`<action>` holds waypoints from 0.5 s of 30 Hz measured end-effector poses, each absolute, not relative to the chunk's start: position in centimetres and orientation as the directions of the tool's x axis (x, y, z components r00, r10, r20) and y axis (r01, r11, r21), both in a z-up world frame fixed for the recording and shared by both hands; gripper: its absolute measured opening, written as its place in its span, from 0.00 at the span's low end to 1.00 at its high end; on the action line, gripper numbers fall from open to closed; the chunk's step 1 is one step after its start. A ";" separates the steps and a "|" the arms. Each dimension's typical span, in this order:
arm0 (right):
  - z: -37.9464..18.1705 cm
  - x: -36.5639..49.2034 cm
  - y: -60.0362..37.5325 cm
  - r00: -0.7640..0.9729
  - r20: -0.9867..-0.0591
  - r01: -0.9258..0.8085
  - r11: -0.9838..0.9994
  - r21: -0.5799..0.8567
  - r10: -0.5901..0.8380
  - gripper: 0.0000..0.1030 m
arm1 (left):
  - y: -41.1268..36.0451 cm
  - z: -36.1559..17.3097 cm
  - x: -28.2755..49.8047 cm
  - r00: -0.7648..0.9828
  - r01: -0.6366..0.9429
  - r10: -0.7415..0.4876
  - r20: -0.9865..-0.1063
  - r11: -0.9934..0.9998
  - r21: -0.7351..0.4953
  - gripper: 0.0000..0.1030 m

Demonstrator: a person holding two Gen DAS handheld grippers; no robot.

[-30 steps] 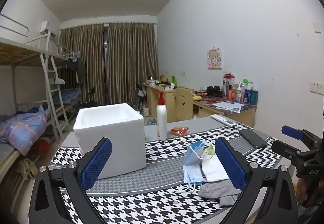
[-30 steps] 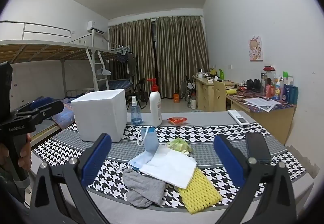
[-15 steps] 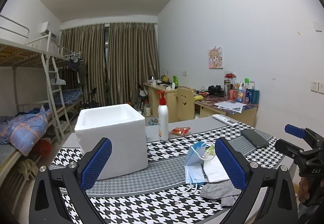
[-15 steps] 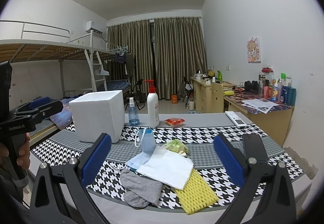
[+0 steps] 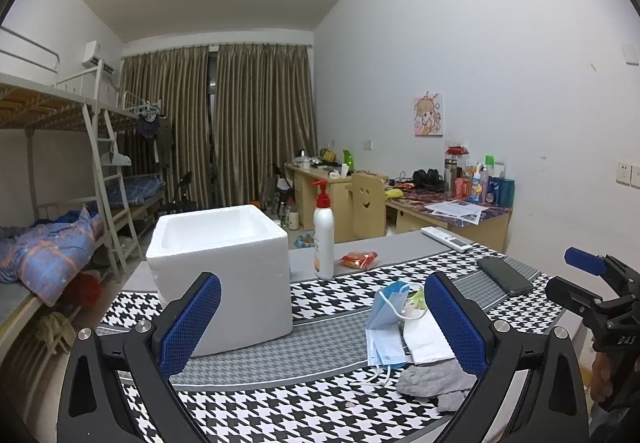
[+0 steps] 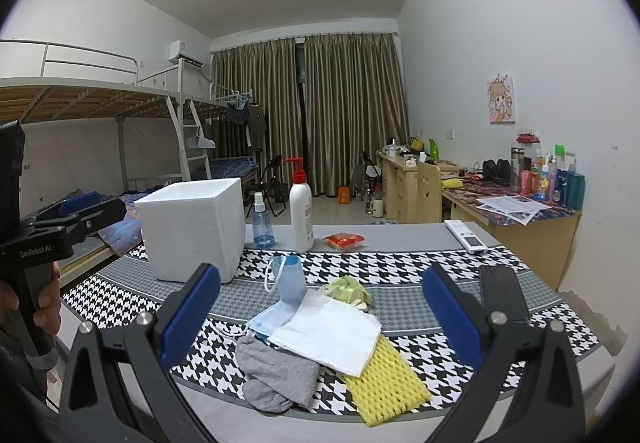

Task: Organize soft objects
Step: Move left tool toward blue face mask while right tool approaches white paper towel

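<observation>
A pile of soft things lies on the houndstooth table: a grey sock [image 6: 276, 375], a white cloth [image 6: 328, 331], a yellow foam net [image 6: 384, 383], blue face masks [image 6: 290, 279] and a crumpled green bag [image 6: 346, 289]. An open white foam box [image 5: 224, 267] stands at the left. My right gripper [image 6: 320, 319] hangs open just above and before the pile, holding nothing. In the left wrist view the sock [image 5: 432, 383] and masks [image 5: 386, 327] lie at the right. My left gripper [image 5: 324, 323] is open and empty, between the box and the pile.
A white pump bottle [image 6: 301, 219], a blue spray bottle [image 6: 262, 223] and a red packet [image 6: 344, 241] stand behind the pile. A black phone [image 6: 502, 295] and a white remote [image 6: 464, 235] lie at the right. The table's front edge [image 6: 240, 415] is close.
Both views have shifted slightly, with the table things sitting a little lower and nearer. Both grippers stay open and nothing on the table has moved.
</observation>
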State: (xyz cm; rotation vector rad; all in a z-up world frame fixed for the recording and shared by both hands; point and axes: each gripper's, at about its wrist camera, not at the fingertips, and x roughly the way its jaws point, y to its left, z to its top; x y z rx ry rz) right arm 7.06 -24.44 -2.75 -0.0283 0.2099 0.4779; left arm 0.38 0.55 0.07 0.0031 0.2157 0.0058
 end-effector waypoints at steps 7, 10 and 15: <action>-2.7 7.4 -24.2 0.866 -0.212 -0.461 0.887 0.017 0.454 0.99 | 0.6 -0.1 0.8 0.975 0.005 -0.005 -0.224 1.000 -0.001 0.99; -2.8 7.5 -24.1 0.866 -0.213 -0.459 0.888 0.017 0.452 0.99 | 0.7 -0.2 1.1 0.973 0.005 -0.006 -0.232 1.000 -0.005 0.99; -2.9 7.9 -24.0 0.867 -0.223 -0.454 0.891 0.016 0.446 0.99 | 0.7 -0.2 1.2 0.972 0.021 -0.021 -0.232 1.000 -0.004 0.99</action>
